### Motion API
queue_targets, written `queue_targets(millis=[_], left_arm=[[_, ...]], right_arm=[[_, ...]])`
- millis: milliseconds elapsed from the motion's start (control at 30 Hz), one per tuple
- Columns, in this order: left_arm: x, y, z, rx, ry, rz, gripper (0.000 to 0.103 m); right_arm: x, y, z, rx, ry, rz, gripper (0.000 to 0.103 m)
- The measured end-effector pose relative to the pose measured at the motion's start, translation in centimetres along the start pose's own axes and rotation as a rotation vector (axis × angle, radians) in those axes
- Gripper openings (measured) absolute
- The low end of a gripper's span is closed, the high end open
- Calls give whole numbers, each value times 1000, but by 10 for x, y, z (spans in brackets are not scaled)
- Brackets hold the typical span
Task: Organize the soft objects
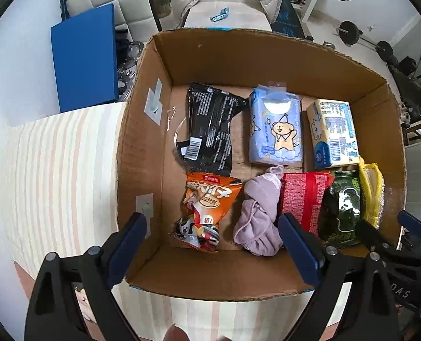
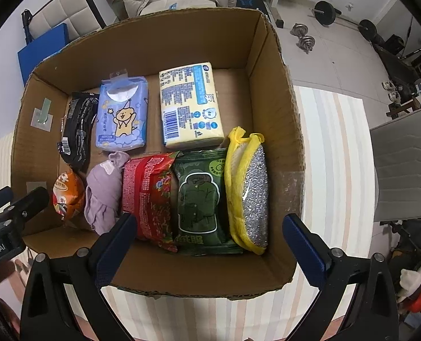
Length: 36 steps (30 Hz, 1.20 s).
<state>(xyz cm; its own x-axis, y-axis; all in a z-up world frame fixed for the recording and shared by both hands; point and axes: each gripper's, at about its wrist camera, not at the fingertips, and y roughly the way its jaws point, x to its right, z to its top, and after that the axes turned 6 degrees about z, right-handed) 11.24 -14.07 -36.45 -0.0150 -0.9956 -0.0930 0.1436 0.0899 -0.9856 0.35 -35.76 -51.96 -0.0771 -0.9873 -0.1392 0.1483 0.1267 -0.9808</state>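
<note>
Inside the cardboard box (image 2: 270, 91), the front row is formed, left to right, by an orange snack bag (image 2: 68, 196), a lilac cloth (image 2: 102, 193), a red packet (image 2: 148, 196), a green packet (image 2: 201, 199) and a yellow-edged scourer (image 2: 248, 187). Both the left gripper (image 1: 213, 244) and the right gripper (image 2: 210, 244) are held spread and empty at the near rim.

Brown cardboard box (image 2: 270, 91), lilac cloth (image 2: 102, 196), yellow-edged silver scourer (image 2: 254, 196) (glittery), striped tablecloth (image 2: 332, 153)

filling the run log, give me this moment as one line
left claw: open, empty | right claw: open, empty | cardboard box: eight soft items inside, two rows | purple cloth: front row, free
</note>
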Motion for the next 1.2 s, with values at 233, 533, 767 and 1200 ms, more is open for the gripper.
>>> queue_targets(millis=[233,533,767,1200], left_arm=[[-1,-24,-16,30,-20,13,95],[2,-109,-69,188,-34,33,95],[4,-183,-134,259,-28,14,95],[-6,-289,-218,390,-78,10,95]], right_arm=[[-3,-27,-13,62,-13,15,103],[2,-106,-70,171,-2,74,103],[8,-197,-142,279,-22,110,103],[6,-327,-242,447,-86,119,103]])
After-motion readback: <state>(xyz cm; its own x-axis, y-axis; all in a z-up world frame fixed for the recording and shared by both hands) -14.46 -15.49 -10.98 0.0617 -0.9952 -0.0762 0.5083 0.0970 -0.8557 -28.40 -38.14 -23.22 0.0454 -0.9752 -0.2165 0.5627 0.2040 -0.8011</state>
